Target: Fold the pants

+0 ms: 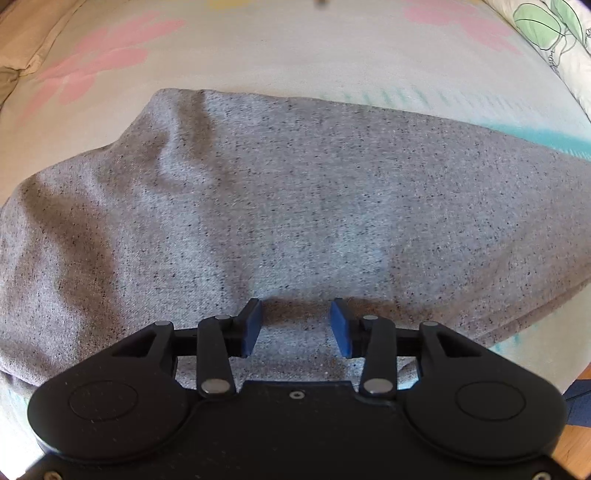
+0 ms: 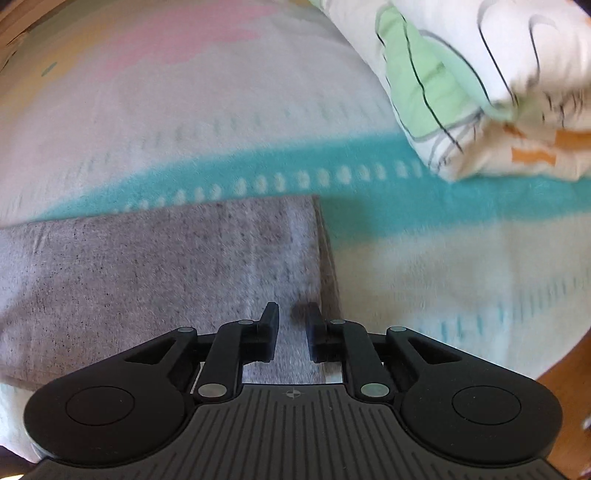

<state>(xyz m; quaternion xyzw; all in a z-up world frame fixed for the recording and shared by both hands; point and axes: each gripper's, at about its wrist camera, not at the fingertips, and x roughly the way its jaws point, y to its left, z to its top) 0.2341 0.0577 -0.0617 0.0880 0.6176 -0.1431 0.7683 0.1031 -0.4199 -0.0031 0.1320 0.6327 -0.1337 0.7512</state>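
Grey speckled pants (image 1: pixel 295 192) lie spread across a pastel blanket (image 1: pixel 258 48), with soft creases toward their left side. My left gripper (image 1: pixel 298 326) hovers over the near edge of the cloth, its blue pads (image 1: pixel 253 326) well apart and nothing between them. In the right wrist view the pants' straight end (image 2: pixel 184 266) lies in layers, edge to the right. My right gripper (image 2: pixel 293 326) points down over that end near the edge. Its dark fingers (image 2: pixel 271 325) stand a narrow gap apart, with flat cloth showing through and nothing pinched.
A white bedding bundle with green leaf print (image 2: pixel 480 74) lies on the blanket (image 2: pixel 184 129) beyond the pants' end, also at the corner (image 1: pixel 554 33). A beige pillow (image 1: pixel 22 40) sits far left. Wooden floor (image 2: pixel 565 369) shows past the bed's right edge.
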